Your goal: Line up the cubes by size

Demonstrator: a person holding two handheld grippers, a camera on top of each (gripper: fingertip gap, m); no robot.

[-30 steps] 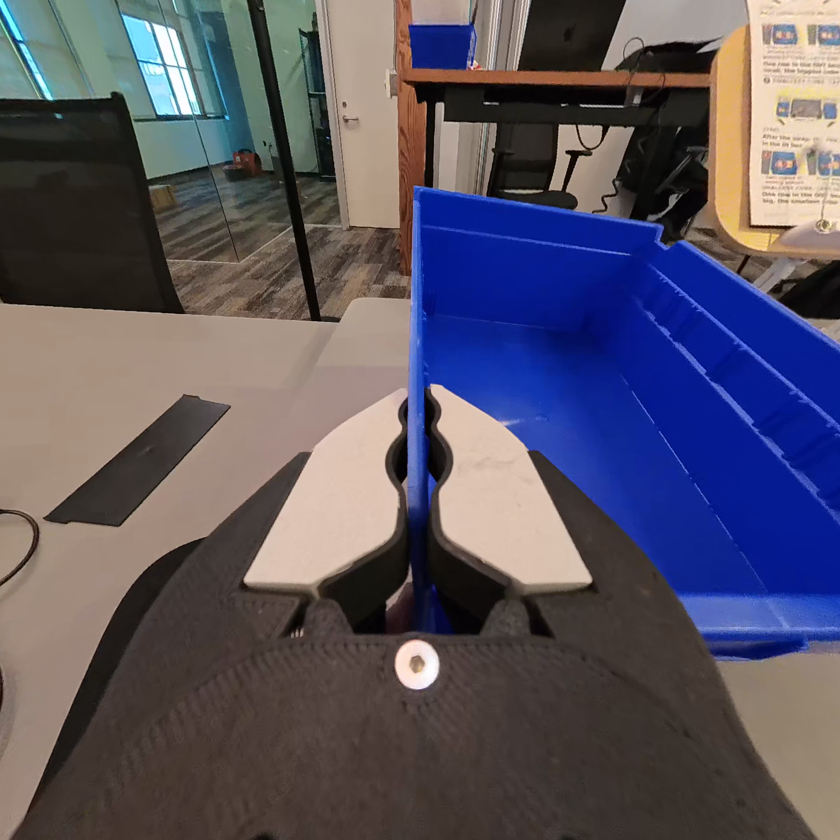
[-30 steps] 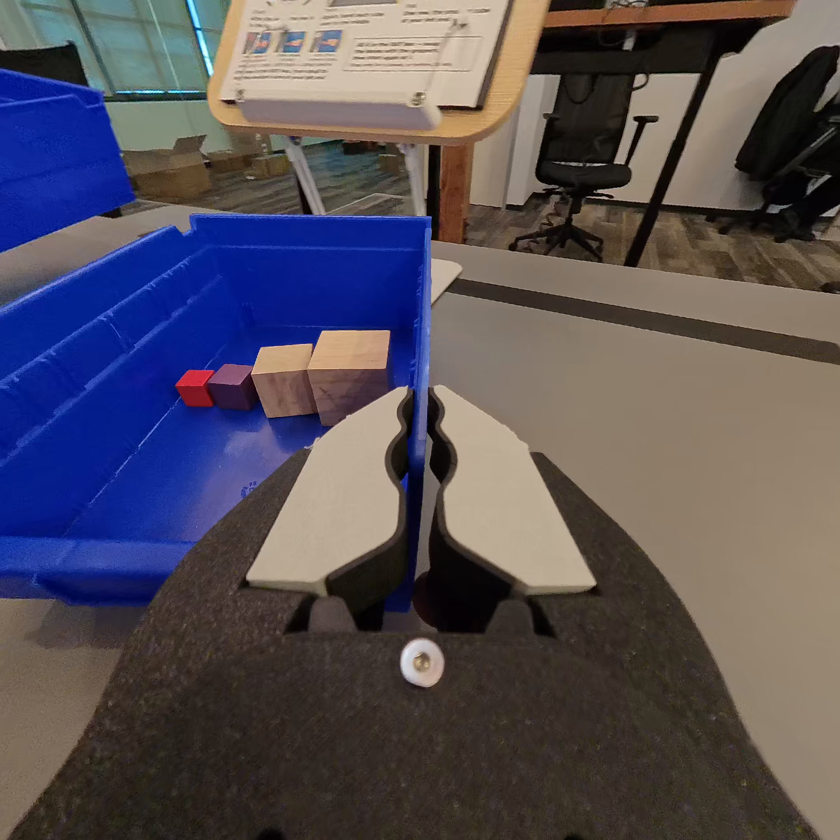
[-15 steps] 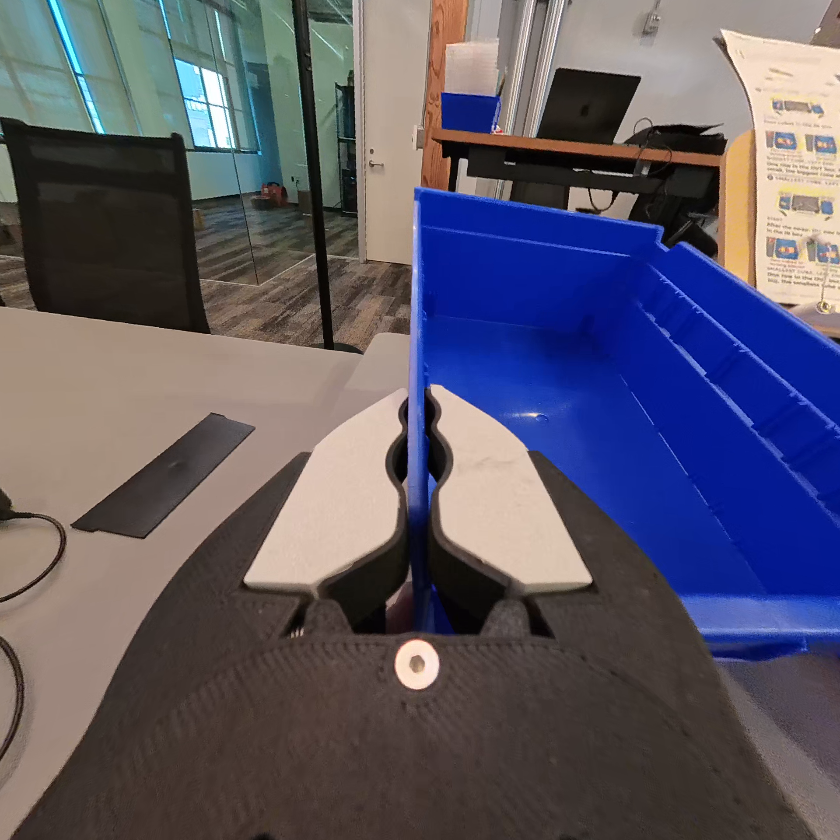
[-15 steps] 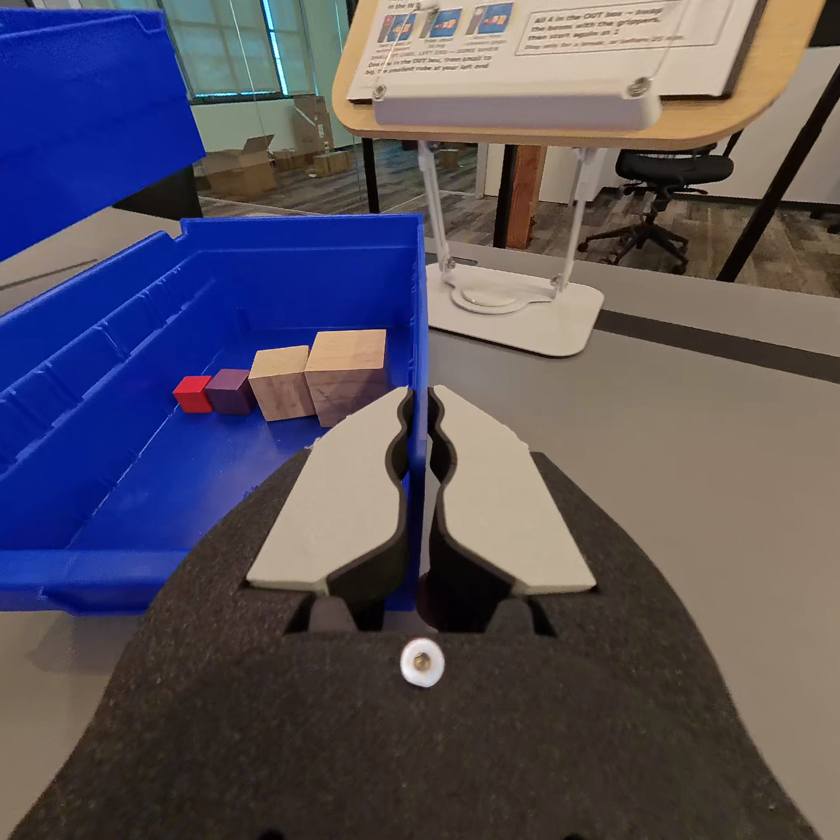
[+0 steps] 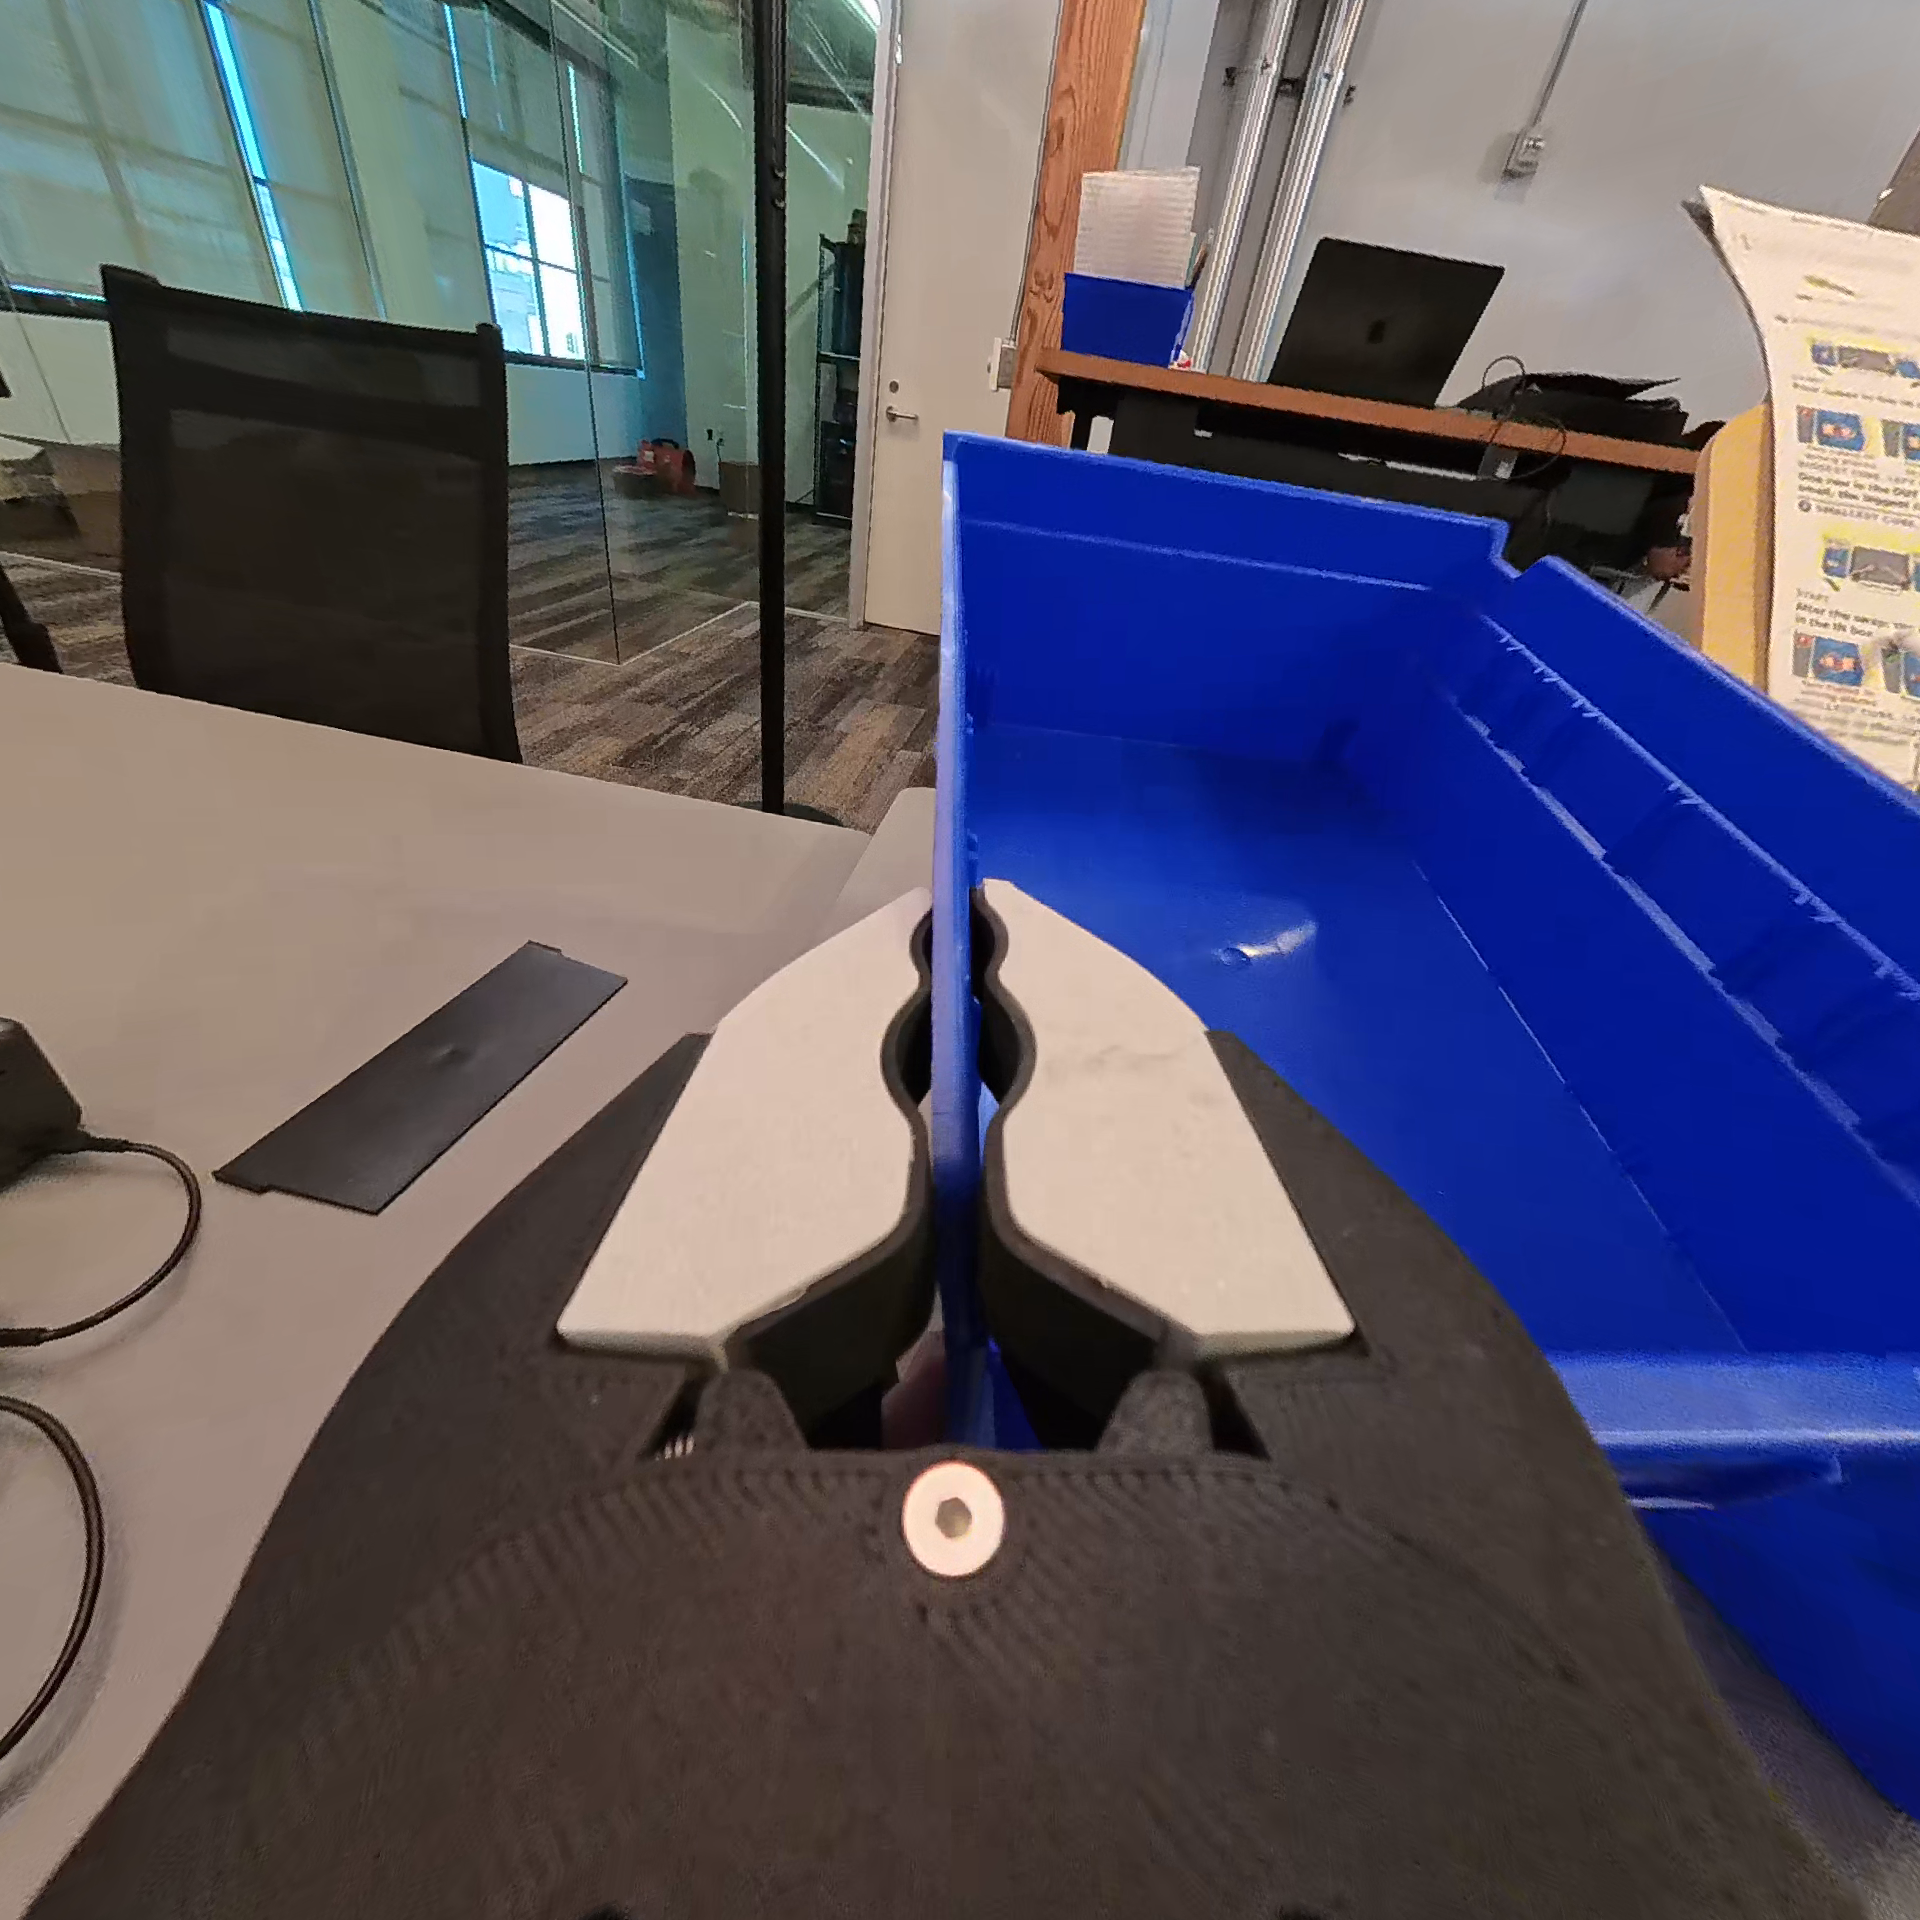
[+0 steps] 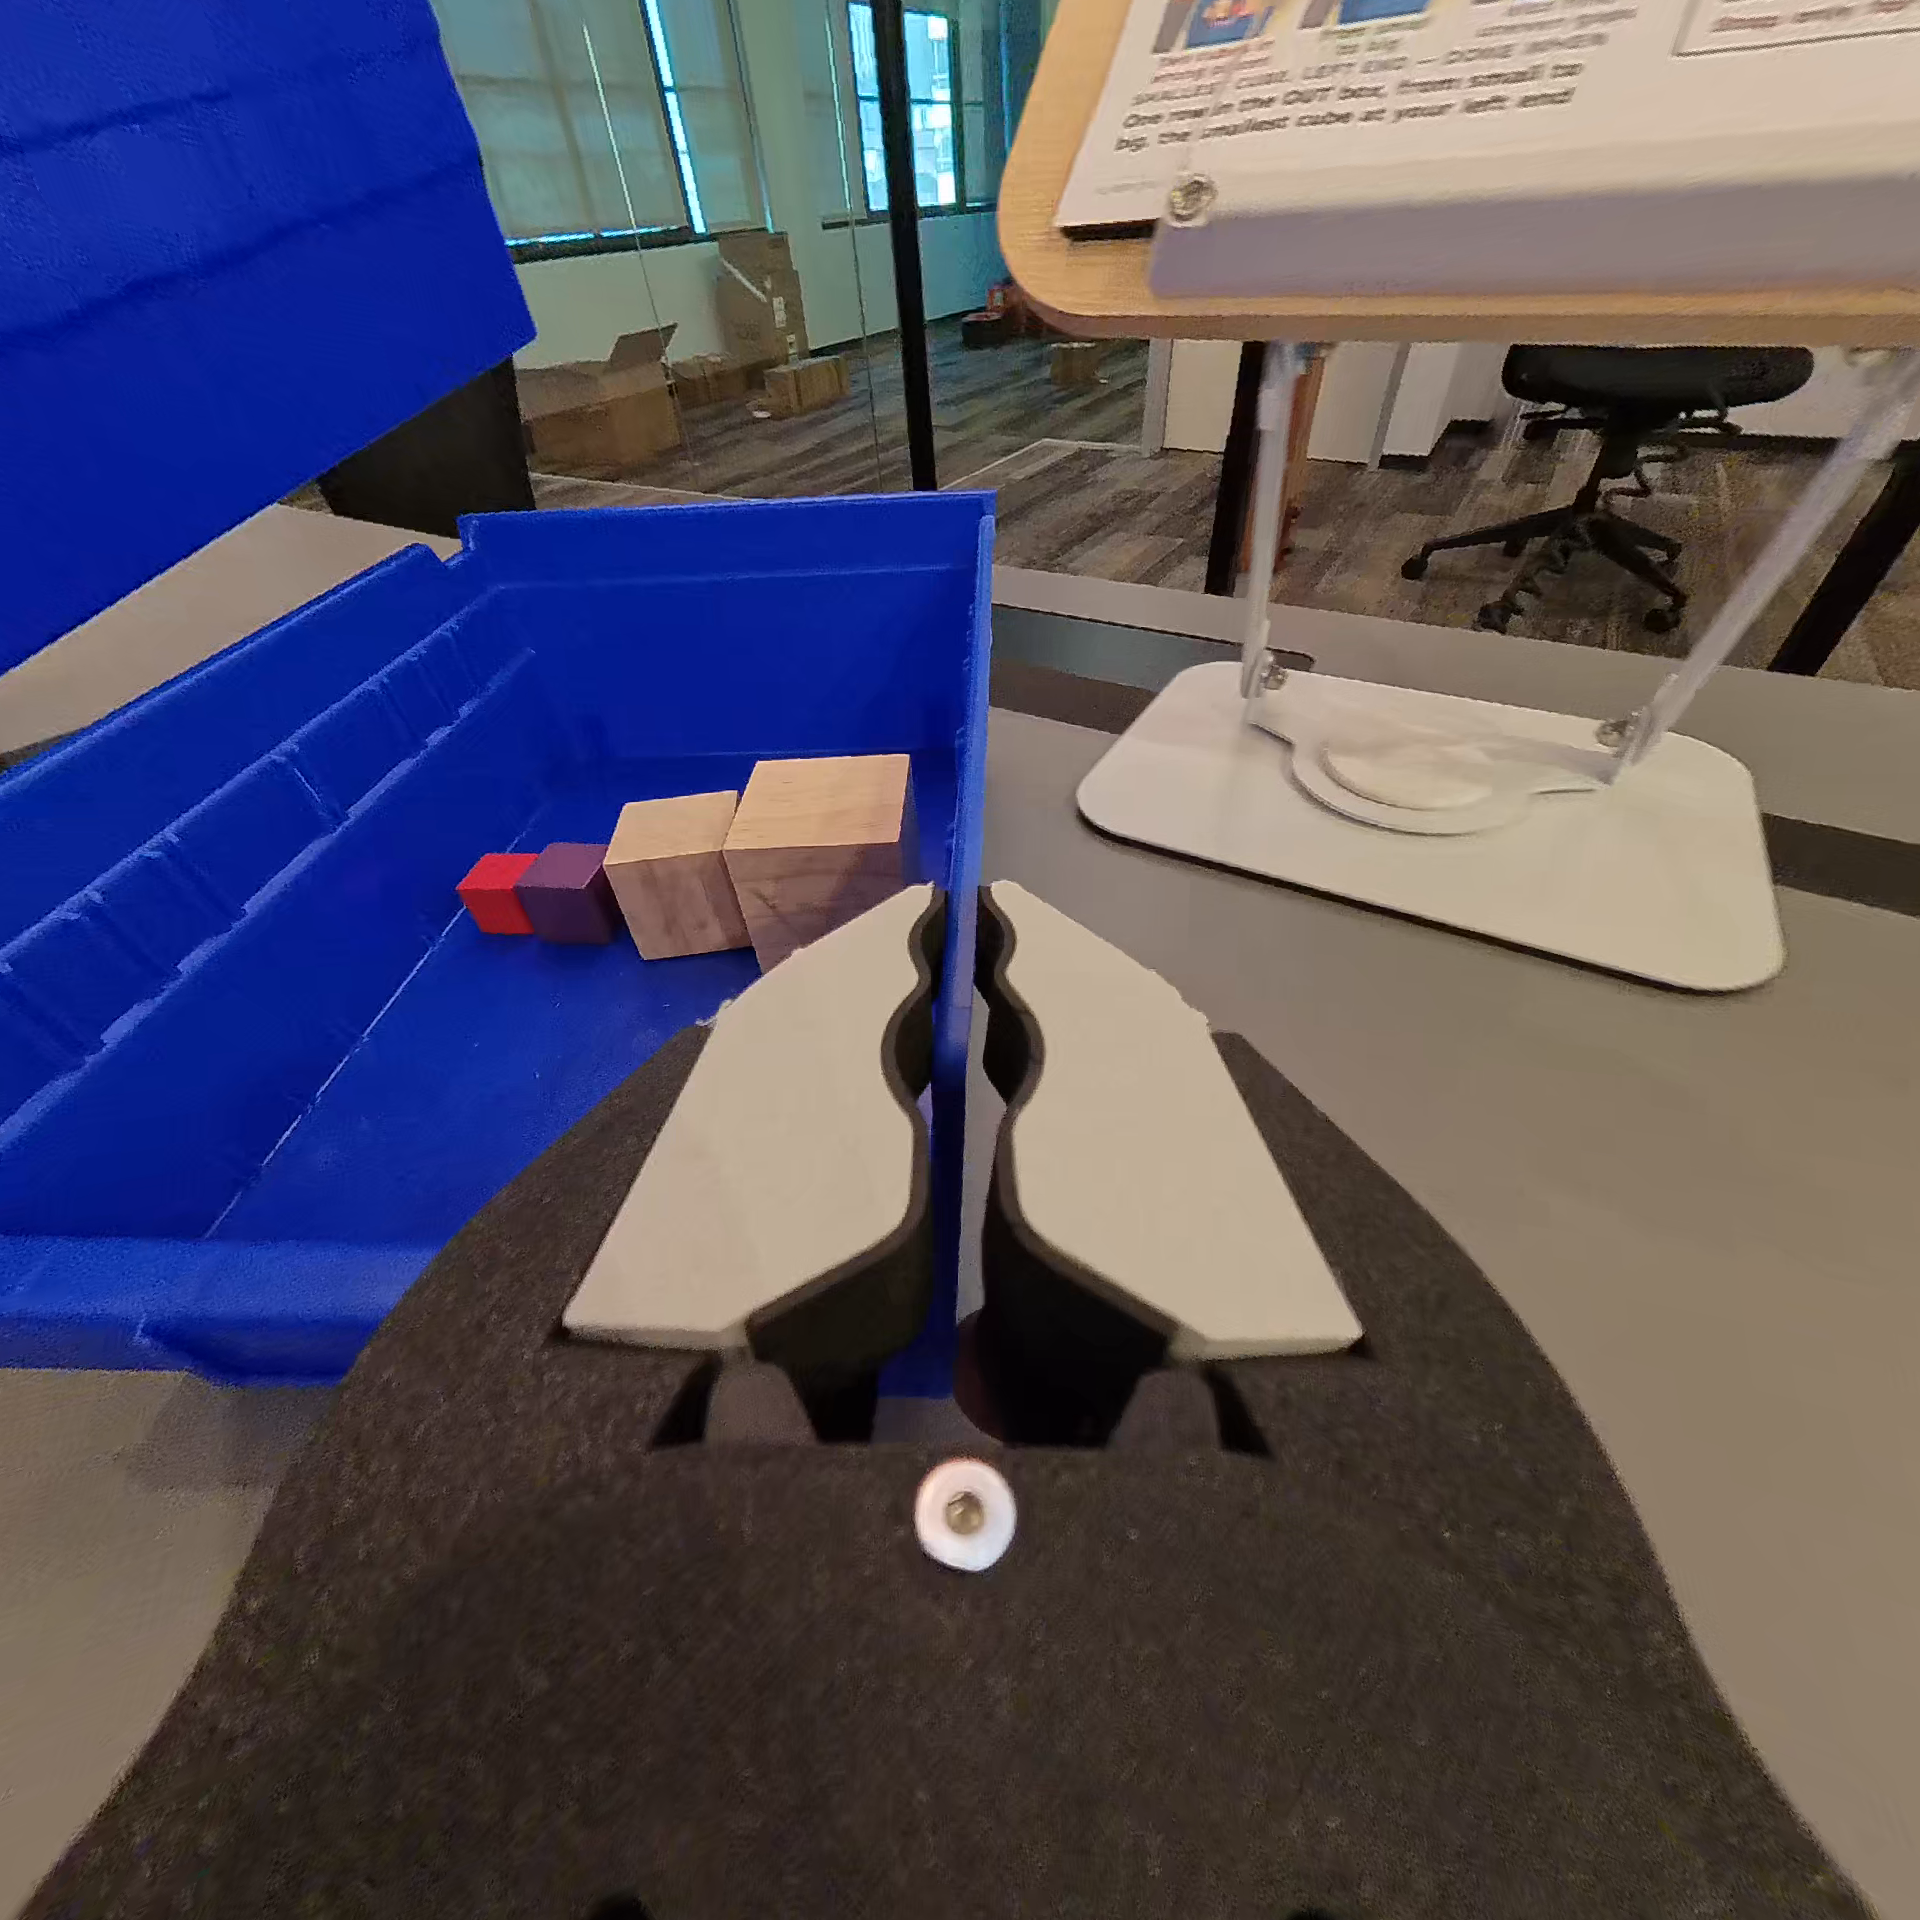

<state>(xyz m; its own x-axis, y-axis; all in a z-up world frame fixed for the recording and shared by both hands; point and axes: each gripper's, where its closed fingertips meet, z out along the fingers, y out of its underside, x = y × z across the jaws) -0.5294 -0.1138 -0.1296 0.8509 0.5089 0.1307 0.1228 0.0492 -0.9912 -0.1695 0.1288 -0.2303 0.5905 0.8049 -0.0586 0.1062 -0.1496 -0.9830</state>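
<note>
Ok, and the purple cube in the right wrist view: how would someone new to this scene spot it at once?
Find the blue bin whose side wall the right claw is clamped on. Four cubes sit in a row near its far end. The purple cube is second from the left, between the smaller red cube and a pale wooden cube; it is the only dark one.

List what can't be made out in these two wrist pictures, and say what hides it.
- Largest wooden cube: its lower front corner is hidden by the right tool in the right wrist view.
- Near end of the empty blue bin: covered by the left tool in the left wrist view.
- Second bin: cut off by the top-left edge, right wrist view; contents unseen.
- Sheet on the stand: blurred, cut off at top.
</note>
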